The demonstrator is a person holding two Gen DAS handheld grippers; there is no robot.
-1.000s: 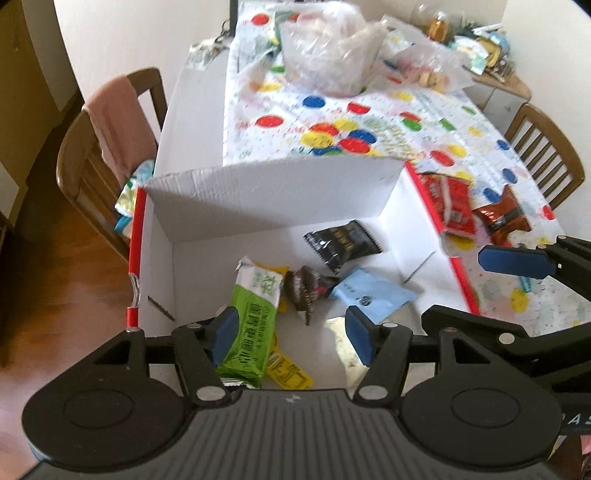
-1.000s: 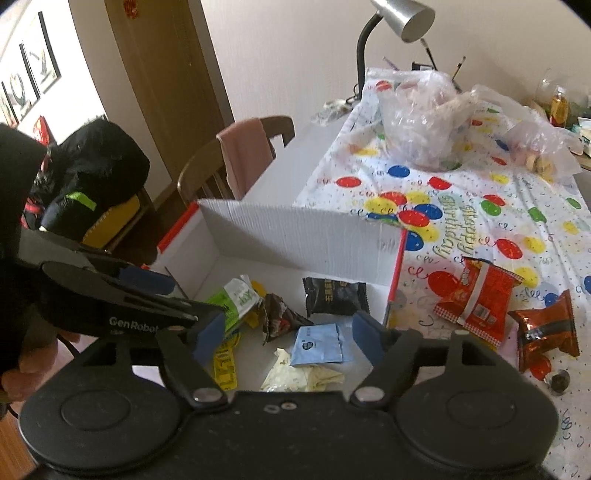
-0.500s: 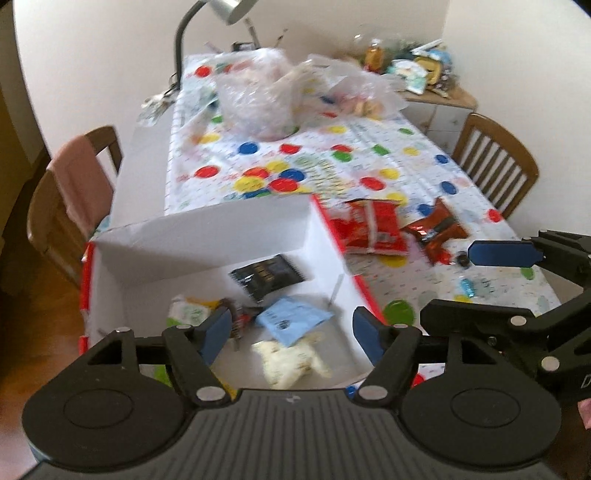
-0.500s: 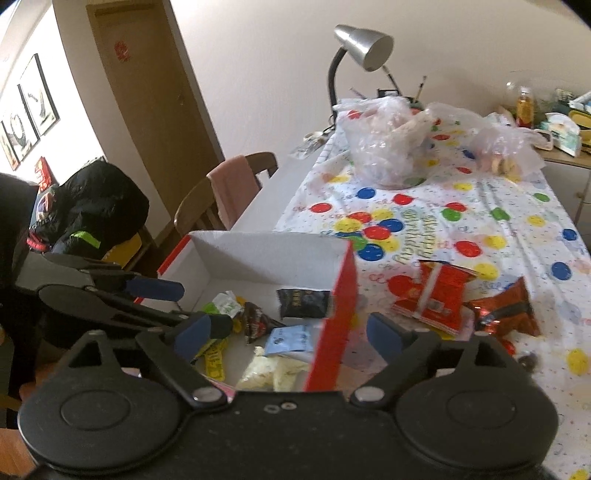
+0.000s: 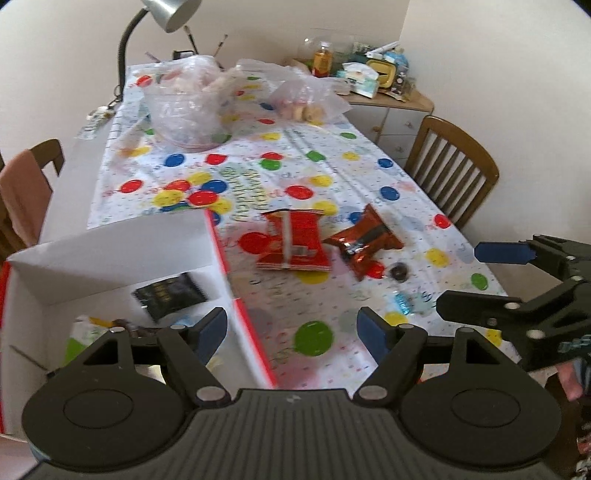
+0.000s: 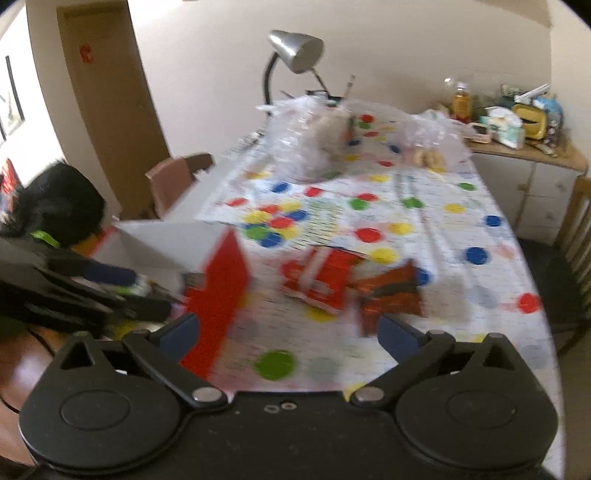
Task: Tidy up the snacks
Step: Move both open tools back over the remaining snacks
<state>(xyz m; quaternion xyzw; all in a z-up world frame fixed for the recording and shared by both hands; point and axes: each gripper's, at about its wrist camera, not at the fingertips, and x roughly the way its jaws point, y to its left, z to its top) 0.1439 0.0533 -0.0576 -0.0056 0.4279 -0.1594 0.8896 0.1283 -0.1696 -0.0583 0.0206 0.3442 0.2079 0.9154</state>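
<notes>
Left wrist view: the left hand-held gripper [image 5: 291,328] was spread wide with nothing between its blue pads, hovering over the right wall of the box [image 5: 110,254] and the bench [image 5: 332,177] beside it. The box, white inside with a red rim, sat at 9 o'clock at the bench's near left corner. A black packet [image 5: 171,295] lay on its floor near the right wall; other wrappers below it were mostly hidden behind the left finger. Outside the box, toward 1 o'clock, a red packet [image 5: 293,243] lay flat on the dotted cloth, and a brown-orange packet [image 5: 364,242] lay just beside it on the right, the two nearly touching. A small dark round sweet [image 5: 399,272] sat near the brown-orange packet at 4 o'clock from it, and a little blue-wrapped sweet [image 5: 402,301] lay closer in. The right hand-held gripper [image 5: 491,280] showed at 3 o'clock, its fingers parted and empty. Clear bags [image 5: 184,107] stood at the far end at 11 o'clock, under a lamp [image 5: 166,14].

Right wrist view, blurred: the right hand-held gripper [image 6: 288,332] was wide open and held nothing, above the near bench edge. The red packet [image 6: 321,277] and the brown-orange packet [image 6: 391,291] lay at 12 to 1 o'clock, just past the right finger. The box [image 6: 218,273] sat at 10 o'clock with its red outer wall facing the camera. The left hand-held gripper [image 6: 125,288] reached over the box at 9 o'clock; its jaw gap was unclear here.
</notes>
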